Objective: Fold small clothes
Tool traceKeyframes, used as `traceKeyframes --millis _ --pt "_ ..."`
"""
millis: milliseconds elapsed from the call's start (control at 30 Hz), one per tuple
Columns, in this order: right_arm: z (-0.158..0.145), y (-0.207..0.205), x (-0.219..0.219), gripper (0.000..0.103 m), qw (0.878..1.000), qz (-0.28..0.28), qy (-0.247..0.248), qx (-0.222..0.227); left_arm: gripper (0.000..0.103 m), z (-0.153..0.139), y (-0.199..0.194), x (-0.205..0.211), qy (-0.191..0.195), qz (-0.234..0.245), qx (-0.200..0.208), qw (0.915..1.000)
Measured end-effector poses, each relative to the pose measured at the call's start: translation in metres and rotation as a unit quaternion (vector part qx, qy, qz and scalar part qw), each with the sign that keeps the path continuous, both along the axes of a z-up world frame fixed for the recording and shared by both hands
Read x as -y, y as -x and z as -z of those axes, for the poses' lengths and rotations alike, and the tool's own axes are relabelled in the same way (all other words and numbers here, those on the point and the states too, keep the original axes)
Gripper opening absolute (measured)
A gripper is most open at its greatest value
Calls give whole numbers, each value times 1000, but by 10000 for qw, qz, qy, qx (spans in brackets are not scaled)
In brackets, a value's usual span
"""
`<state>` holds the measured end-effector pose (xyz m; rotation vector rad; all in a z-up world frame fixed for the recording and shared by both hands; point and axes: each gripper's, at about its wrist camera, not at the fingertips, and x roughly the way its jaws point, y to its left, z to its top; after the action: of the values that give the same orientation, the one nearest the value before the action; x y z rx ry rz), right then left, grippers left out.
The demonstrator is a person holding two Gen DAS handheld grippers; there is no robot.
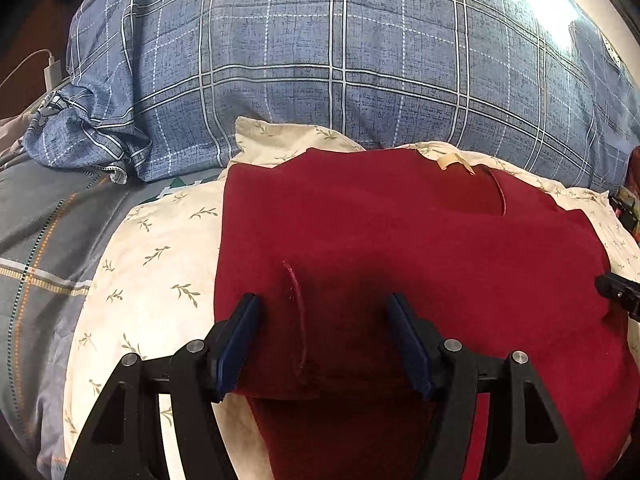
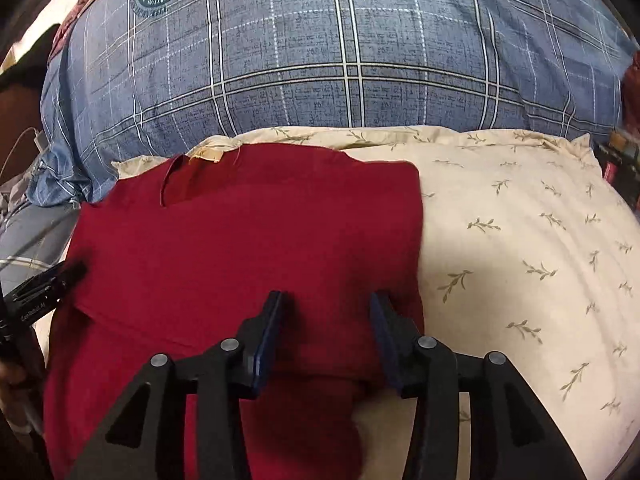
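A dark red shirt lies flat on a cream leaf-print pillow, with its neck opening and tan label at the far end. Its near end hangs over the pillow's front edge. My left gripper is open over the shirt's near left part, astride a curved seam, and its blue pads do not press the cloth. Over the shirt near its right edge, my right gripper is open too, with red cloth under the gap. Each gripper shows at the edge of the other's view: right gripper, left gripper.
A big blue plaid cushion rises right behind the pillow. A grey striped sheet lies to the left, with a white charger and cable at the far left. Bare pillow stretches right of the shirt. Dark clutter sits at the far right.
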<state>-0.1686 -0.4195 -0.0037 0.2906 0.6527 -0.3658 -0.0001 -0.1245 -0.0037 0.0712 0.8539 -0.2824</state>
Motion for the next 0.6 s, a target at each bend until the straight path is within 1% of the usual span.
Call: traceKeyframes --millis 67,167,233,300,433,467,533,600 --pt "-7 -1 -4 46 9998 67 82 -180 66 0 1 -1 5 9 15 10000" --pt "-25 -1 -13 47 9999 -77 43 53 67 0 0 -1 28 0 -2 10000" --pt "-33 -12 -19 47 9996 -212 57 149 67 1 -1 -1 28 1 4 10000" --pt "-35 -33 -24 47 9992 -363 26 151 67 1 -1 -1 27 4 12 10000" --pt "-23 -83 -33 47 9978 -617 -191 -163 67 1 -1 -1 26 -4 8 10000" --pt "-20 -92 -35 48 9977 -617 -168 -230 67 1 -1 0 19 -4 9 10000" --pt "-16 -109 -41 49 9979 -513 214 -341 68 2 -2 0 21 -4 4 10000" --pt "-16 -121 -44 51 9973 -448 419 -400 68 3 -3 0 24 -4 -5 10000"
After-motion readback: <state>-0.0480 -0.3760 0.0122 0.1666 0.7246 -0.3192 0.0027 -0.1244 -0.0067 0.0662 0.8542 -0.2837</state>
